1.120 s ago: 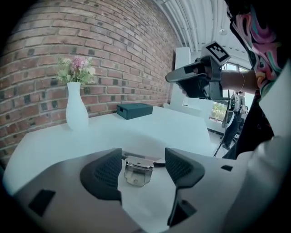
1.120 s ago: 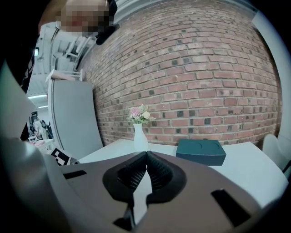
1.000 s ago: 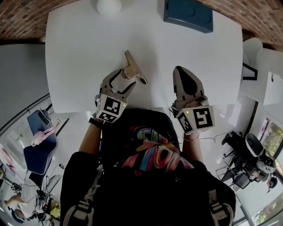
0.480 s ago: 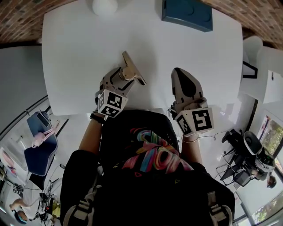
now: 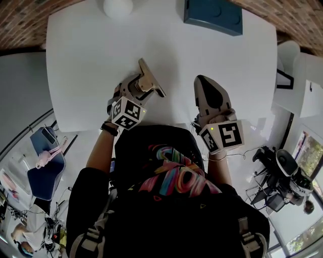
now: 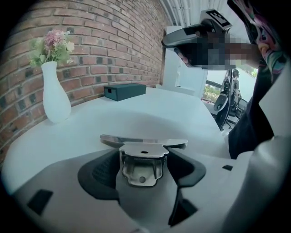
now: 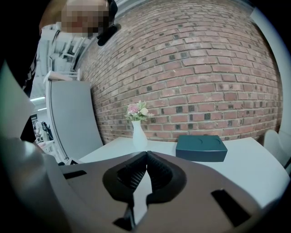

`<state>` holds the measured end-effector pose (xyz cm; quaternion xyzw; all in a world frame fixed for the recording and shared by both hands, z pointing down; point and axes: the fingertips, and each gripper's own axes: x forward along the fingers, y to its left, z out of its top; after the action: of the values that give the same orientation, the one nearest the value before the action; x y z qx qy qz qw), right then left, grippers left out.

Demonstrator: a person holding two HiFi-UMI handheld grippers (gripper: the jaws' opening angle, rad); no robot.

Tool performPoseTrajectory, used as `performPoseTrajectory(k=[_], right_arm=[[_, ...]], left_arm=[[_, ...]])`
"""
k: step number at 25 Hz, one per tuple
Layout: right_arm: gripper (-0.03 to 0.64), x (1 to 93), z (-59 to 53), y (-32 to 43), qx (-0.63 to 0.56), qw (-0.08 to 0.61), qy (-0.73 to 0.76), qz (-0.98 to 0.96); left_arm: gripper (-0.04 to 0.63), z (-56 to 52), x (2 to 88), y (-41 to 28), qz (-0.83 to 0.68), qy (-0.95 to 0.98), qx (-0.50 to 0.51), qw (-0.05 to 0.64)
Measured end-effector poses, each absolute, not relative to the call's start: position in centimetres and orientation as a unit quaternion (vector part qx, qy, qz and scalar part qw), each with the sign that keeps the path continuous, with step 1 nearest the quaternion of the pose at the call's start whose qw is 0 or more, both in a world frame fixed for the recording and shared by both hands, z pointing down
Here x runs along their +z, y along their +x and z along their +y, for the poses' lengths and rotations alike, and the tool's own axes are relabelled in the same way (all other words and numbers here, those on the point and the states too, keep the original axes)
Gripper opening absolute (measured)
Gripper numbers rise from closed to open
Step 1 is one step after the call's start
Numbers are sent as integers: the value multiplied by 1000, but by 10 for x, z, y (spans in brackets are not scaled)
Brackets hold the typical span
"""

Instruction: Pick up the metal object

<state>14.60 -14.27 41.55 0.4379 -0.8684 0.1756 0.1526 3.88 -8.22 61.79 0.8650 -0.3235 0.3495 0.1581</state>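
Left gripper view: my left claw [image 6: 142, 164] pinches the metal object [image 6: 143, 141] by its bracket for lifting; spare right claw [image 7: 146, 159] sits pressed together.

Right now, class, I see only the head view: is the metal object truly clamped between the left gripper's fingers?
Observer: Yes; the left gripper view shows the left gripper shut on the metal object, its flat bar crosswise.
Operator: And the right gripper?
Observer: Its own view shows the fingers together, nothing between them.
Operator: What tops the white vase at the table's far edge?
Observer: Pink flowers, seen in the left gripper view.
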Motion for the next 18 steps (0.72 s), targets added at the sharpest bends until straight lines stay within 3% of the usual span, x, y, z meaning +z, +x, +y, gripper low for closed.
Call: performPoseTrajectory(k=[18], right_arm=[[18,410,-142,146,167,147,439,-870]], left_arm=[[299,-83,615,43,-300,876,354,135]])
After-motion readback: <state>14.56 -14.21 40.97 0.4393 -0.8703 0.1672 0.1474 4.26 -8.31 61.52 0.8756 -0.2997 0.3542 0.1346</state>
